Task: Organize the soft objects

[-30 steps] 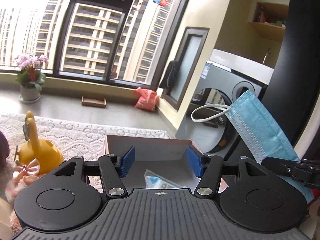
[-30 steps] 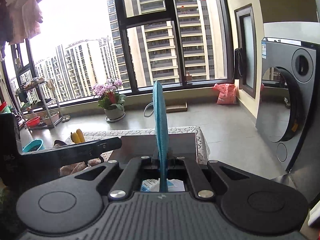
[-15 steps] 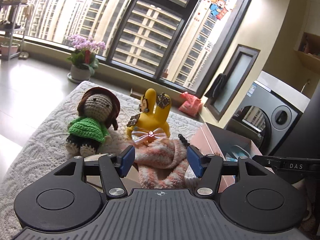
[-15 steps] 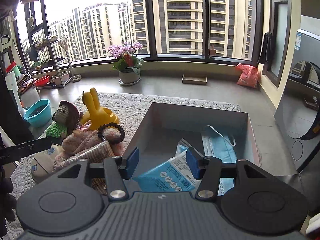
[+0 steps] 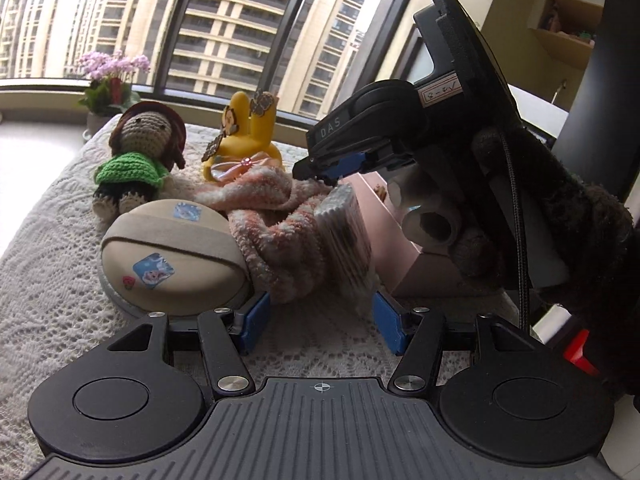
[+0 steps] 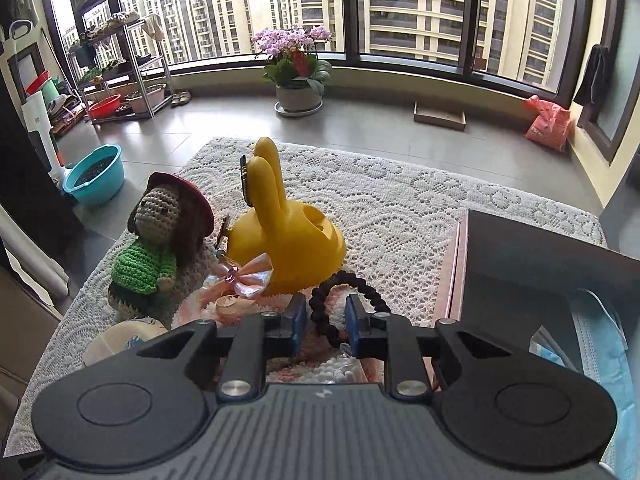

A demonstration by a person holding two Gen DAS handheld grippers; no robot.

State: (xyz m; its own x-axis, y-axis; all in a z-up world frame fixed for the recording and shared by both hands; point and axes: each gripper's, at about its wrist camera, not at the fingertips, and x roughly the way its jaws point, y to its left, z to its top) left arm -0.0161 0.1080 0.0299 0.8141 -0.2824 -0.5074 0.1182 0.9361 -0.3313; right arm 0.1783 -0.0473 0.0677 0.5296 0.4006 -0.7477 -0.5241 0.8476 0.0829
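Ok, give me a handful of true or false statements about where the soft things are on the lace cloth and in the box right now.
1. The crochet doll wears a green top. True.
2. The blue face mask lies on the lace cloth. False: it is inside the box.
3. The left gripper holds the pink fuzzy sock. False: its jaws are open and empty.
4. The yellow rabbit toy stands behind the pink bow. True.
5. The right gripper is closing around a black beaded ring. True.
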